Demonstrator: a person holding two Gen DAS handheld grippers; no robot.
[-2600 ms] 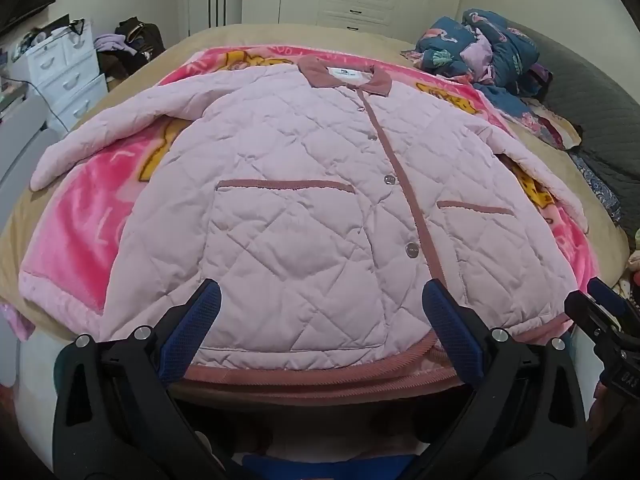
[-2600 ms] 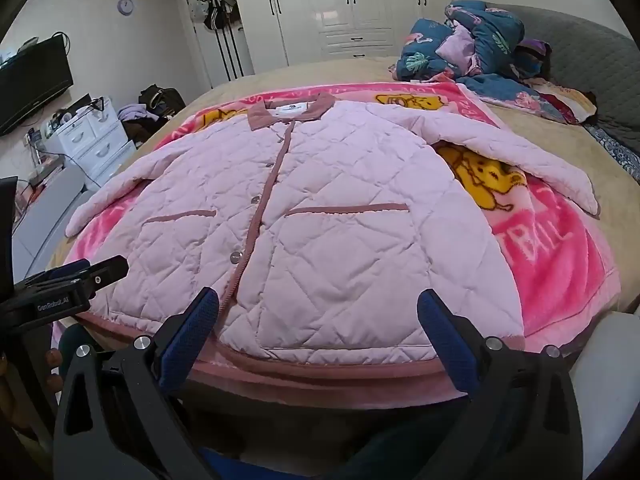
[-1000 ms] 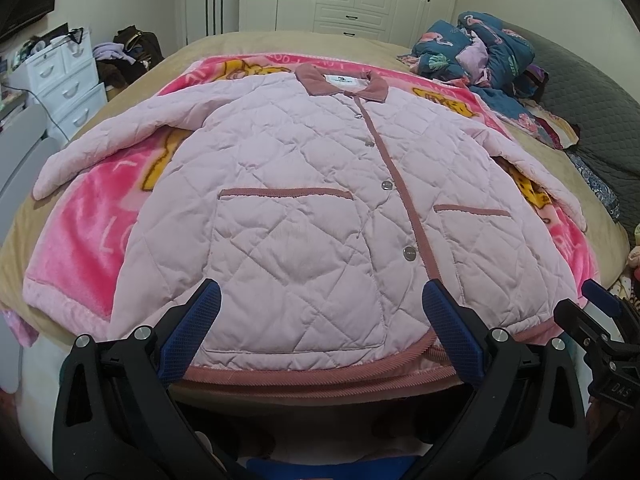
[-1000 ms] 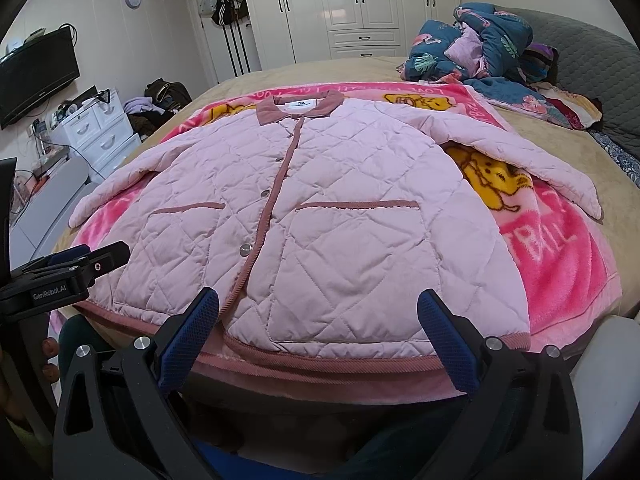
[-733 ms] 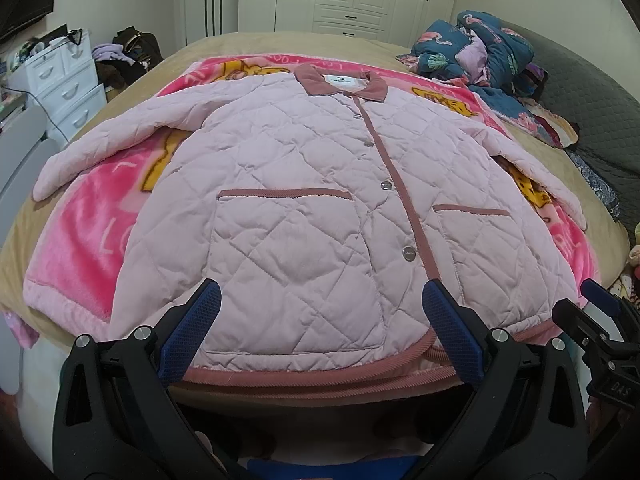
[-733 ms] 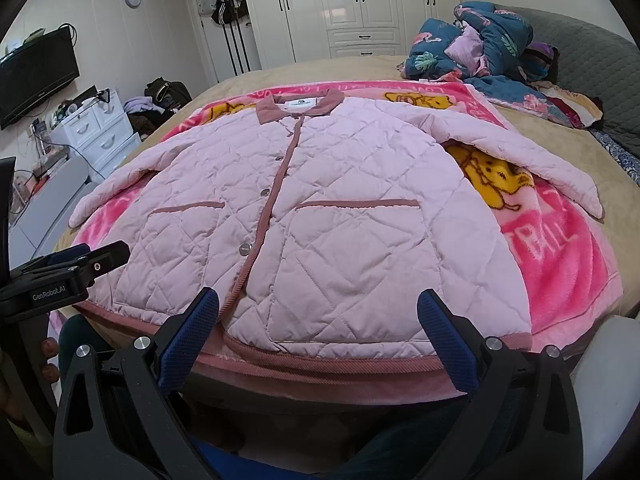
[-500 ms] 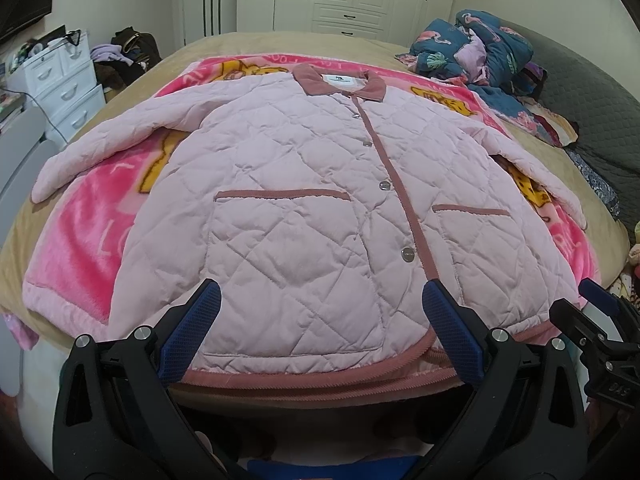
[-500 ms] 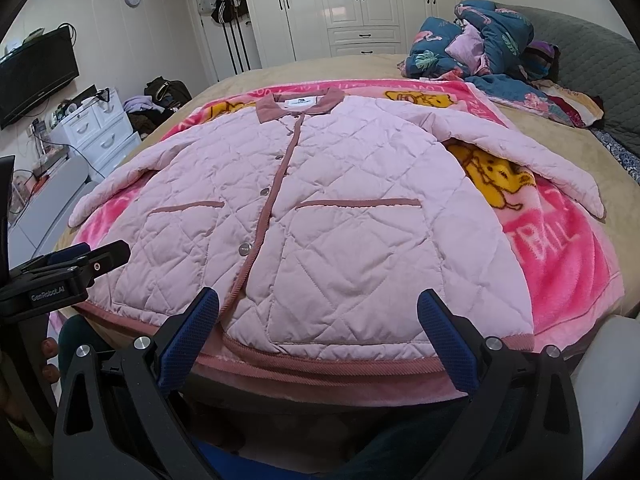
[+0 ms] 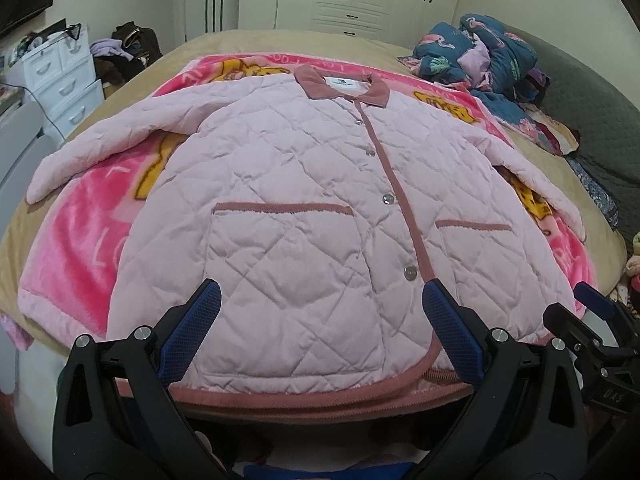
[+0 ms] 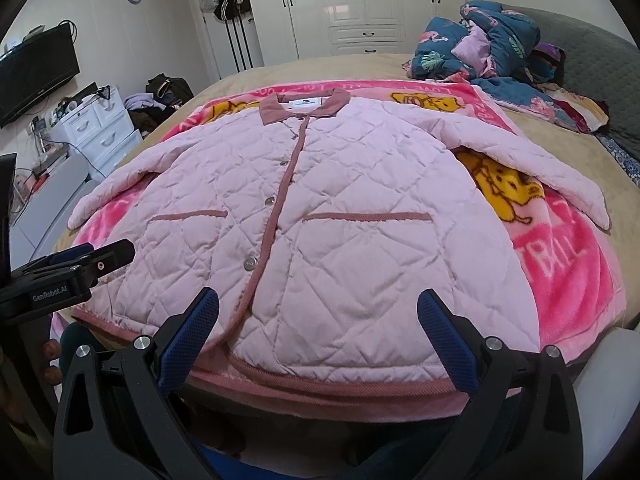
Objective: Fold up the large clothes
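Both grippers, left gripper [image 9: 318, 330] and right gripper [image 10: 316, 330], hang spread-open by the hem of the quilted jacket [image 9: 320, 208], looks puffy, soft, grab sleeve cuffs.

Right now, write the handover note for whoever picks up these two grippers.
Left hand-held gripper: open, empty, at the jacket's hem.
Right hand-held gripper: open, empty, also at the hem.
Pink quilted jacket: flat on the pink blanket, front up, buttoned, collar away from you, both sleeves spread outward.
Done: jacket laid out; no fold made.
Left: probably fold both sleeves in, then fold the body.
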